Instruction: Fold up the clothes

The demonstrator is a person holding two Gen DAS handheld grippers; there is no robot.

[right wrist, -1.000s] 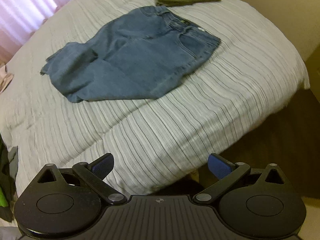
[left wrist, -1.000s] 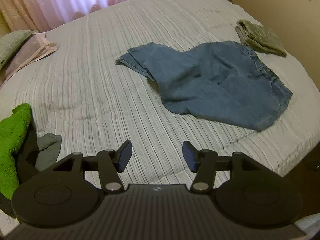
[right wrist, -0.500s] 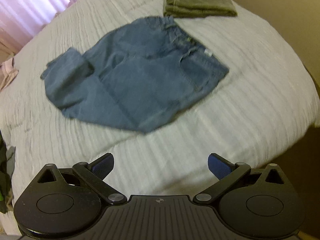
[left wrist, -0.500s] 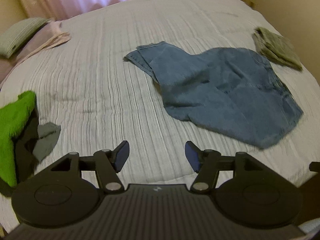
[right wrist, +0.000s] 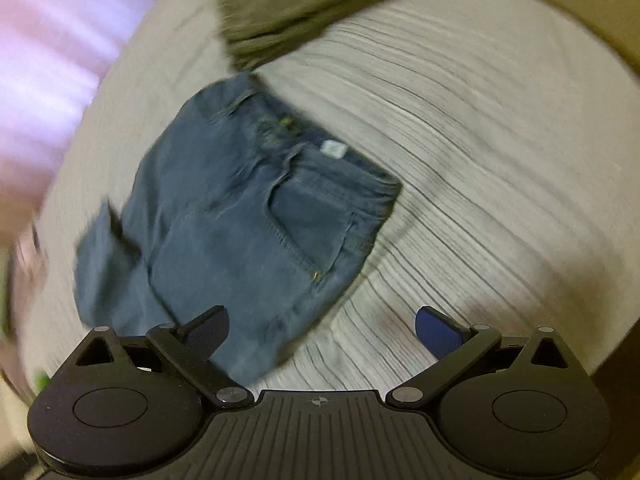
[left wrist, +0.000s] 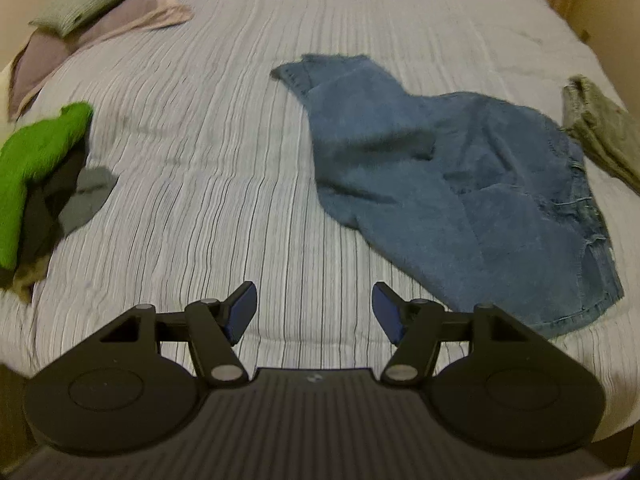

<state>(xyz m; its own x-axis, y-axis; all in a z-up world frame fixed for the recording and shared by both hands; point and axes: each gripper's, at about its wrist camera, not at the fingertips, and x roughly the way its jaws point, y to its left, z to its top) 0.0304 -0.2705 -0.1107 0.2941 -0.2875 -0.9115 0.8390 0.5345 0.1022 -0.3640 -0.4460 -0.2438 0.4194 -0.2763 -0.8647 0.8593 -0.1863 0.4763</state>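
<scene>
Blue jeans (left wrist: 460,184) lie partly folded on the striped grey bed, waistband toward the right. They show in the right wrist view (right wrist: 240,220) too, blurred, with a pocket and a white label up. My left gripper (left wrist: 314,312) is open and empty above the bed, left of the jeans' near edge. My right gripper (right wrist: 322,330) is open and empty, its left finger over the jeans' near corner.
A folded olive garment (left wrist: 600,132) lies beyond the jeans' waistband and also shows in the right wrist view (right wrist: 296,12). A pile of green, black and grey clothes (left wrist: 36,176) sits at the left. Pillows (left wrist: 92,4) lie at the far left. The bed edge (right wrist: 600,340) drops off at right.
Both grippers moved forward over the bed toward the jeans. The right view swung and blurred, and the jeans now reach under its left finger. Both stayed open.
</scene>
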